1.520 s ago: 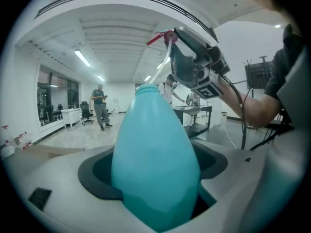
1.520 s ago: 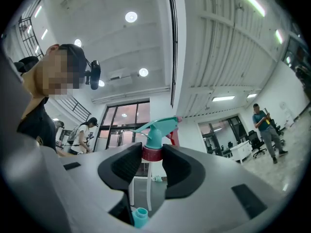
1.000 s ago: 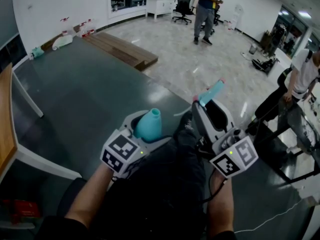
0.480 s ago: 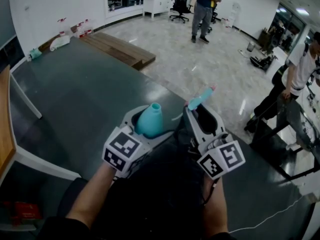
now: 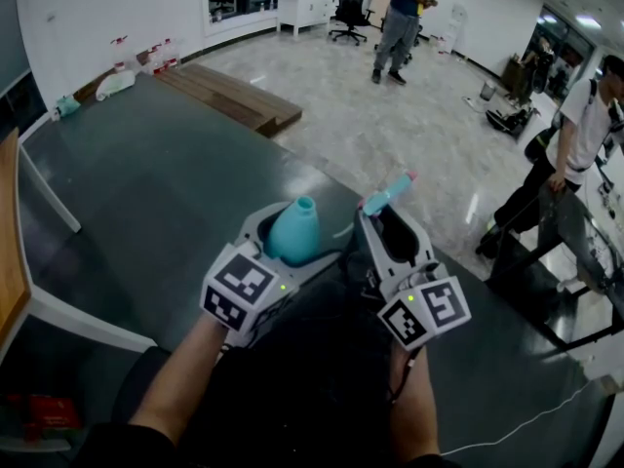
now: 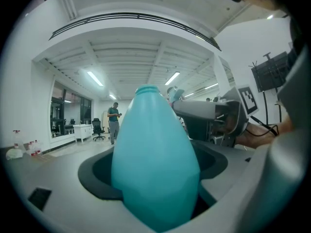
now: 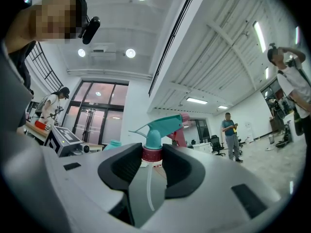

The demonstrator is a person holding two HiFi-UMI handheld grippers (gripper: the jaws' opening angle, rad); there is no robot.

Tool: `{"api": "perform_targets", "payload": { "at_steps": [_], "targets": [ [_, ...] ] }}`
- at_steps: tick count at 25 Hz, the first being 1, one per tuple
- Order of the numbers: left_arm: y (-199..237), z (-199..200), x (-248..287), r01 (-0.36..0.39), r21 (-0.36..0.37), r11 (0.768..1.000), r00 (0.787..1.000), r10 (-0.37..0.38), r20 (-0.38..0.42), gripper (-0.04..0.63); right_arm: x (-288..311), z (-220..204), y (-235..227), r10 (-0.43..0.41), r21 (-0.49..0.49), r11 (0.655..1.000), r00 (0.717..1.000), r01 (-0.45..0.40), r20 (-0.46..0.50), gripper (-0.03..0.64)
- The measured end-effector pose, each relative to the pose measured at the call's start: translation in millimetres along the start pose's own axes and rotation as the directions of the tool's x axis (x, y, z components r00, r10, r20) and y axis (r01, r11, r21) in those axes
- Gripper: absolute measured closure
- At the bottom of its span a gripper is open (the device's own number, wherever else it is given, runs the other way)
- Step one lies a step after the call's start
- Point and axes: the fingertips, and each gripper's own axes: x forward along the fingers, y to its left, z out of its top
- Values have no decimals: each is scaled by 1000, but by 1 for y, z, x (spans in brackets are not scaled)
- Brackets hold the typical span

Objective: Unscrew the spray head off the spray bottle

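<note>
My left gripper [image 5: 283, 242] is shut on the teal spray bottle [image 5: 292, 232], which stands upright with its neck bare and open at the top. In the left gripper view the bottle [image 6: 154, 164] fills the gap between the jaws. Beside it on the right, my right gripper [image 5: 385, 224] is shut on the spray head [image 5: 388, 194], apart from the bottle. In the right gripper view the jaws pinch the head's red collar [image 7: 152, 154]; the teal trigger body [image 7: 163, 126] points left and the clear dip tube [image 7: 147, 188] hangs down between the jaws.
A dark grey table [image 5: 146, 183] lies below, with a wooden desk edge [image 5: 10, 252] at the left. Wooden planks [image 5: 234, 96] and small bottles [image 5: 161, 57] sit at the far side. People stand at the back [image 5: 398, 18] and the right [image 5: 575, 135].
The right gripper with the spray head has come down and leftward, closer to the bottle in the left gripper. The left gripper has hardly moved.
</note>
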Motion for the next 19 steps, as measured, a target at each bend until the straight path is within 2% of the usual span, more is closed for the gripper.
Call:
{"api": "perform_targets", "payload": {
  "at_steps": [19],
  "targets": [
    [-5, -3, 0, 7, 0, 1000, 1000, -7, -7, 167, -2, 0, 0, -9, -17, 1000, 1000, 9, 2, 476]
  ]
}}
